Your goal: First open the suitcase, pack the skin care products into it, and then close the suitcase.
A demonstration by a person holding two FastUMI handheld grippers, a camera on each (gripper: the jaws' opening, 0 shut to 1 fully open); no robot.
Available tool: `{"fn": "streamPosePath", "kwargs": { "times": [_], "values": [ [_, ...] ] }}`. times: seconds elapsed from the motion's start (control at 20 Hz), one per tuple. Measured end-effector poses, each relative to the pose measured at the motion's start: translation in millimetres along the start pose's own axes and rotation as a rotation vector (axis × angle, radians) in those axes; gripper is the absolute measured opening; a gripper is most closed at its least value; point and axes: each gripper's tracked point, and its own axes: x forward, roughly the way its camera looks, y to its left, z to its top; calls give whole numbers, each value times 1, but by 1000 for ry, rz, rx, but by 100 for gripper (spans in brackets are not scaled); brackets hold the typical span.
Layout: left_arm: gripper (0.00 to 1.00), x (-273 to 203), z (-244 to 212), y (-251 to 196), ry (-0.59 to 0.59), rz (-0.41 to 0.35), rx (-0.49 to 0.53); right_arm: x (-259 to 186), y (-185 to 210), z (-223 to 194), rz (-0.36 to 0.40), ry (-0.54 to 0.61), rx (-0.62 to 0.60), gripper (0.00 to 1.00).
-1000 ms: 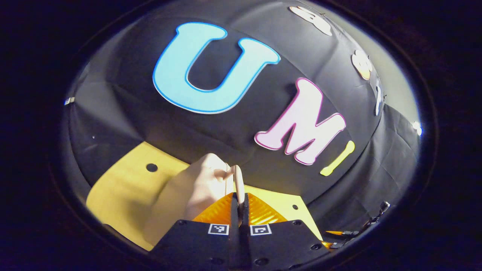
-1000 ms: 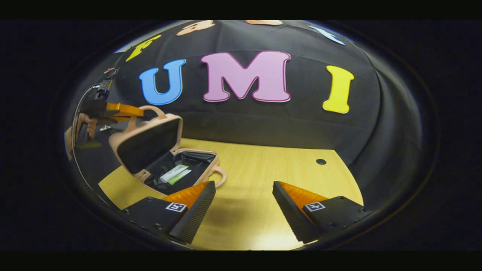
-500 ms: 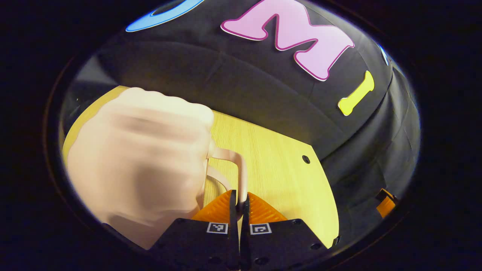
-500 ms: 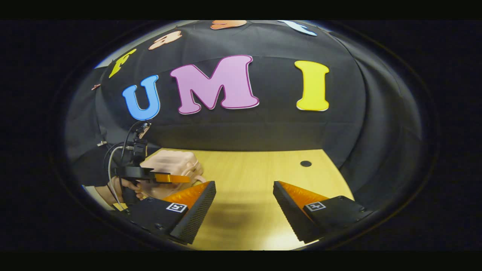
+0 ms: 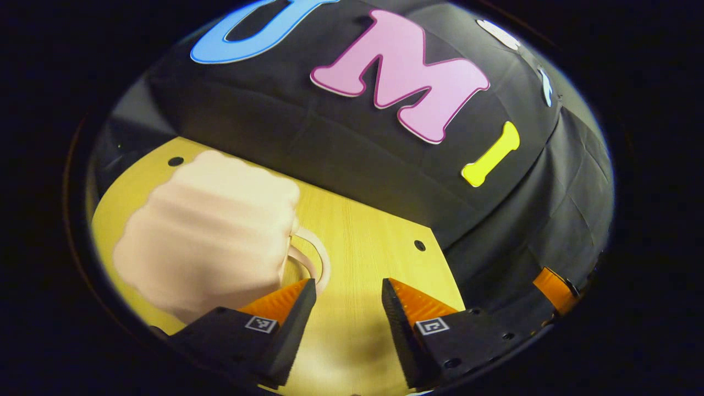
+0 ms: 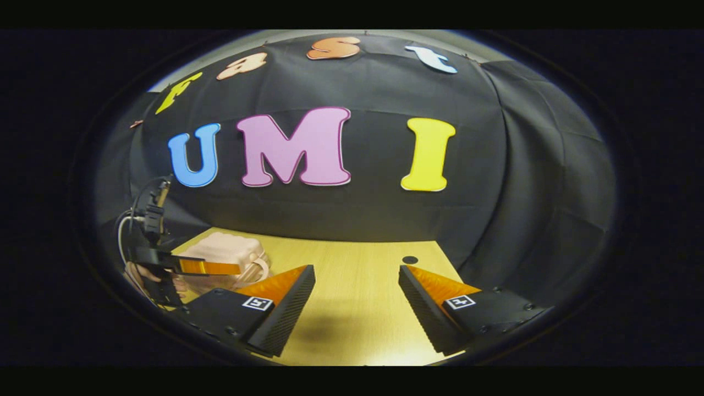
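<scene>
Two hand-held grippers: both gaped wide, holding nothing
left hand-held gripper [image 5: 344,308]: just beside suitcase handle [image 5: 316,258]
right hand-held gripper [image 6: 356,300]: over table [image 6: 352,269]
suitcase [image 6: 223,258]: closed on table

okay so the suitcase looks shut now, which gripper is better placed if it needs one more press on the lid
Left, probably. The left gripper is open right beside the suitcase; the right gripper sits farther along the table.

Bare wooden table [image 6: 357,308], dark holes.
</scene>
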Motion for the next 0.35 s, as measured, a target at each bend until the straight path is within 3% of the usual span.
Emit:
{"fn": "streamPosePath", "kwargs": {
  "times": [0.05,0.35],
  "values": [
    [96,-24,11,1,-50,25,43,-9,10,7,5,-20,14,97],
    [96,-176,88,-16,-354,133,206,-68,68,50,13,-119,41,97]
  ]
}}
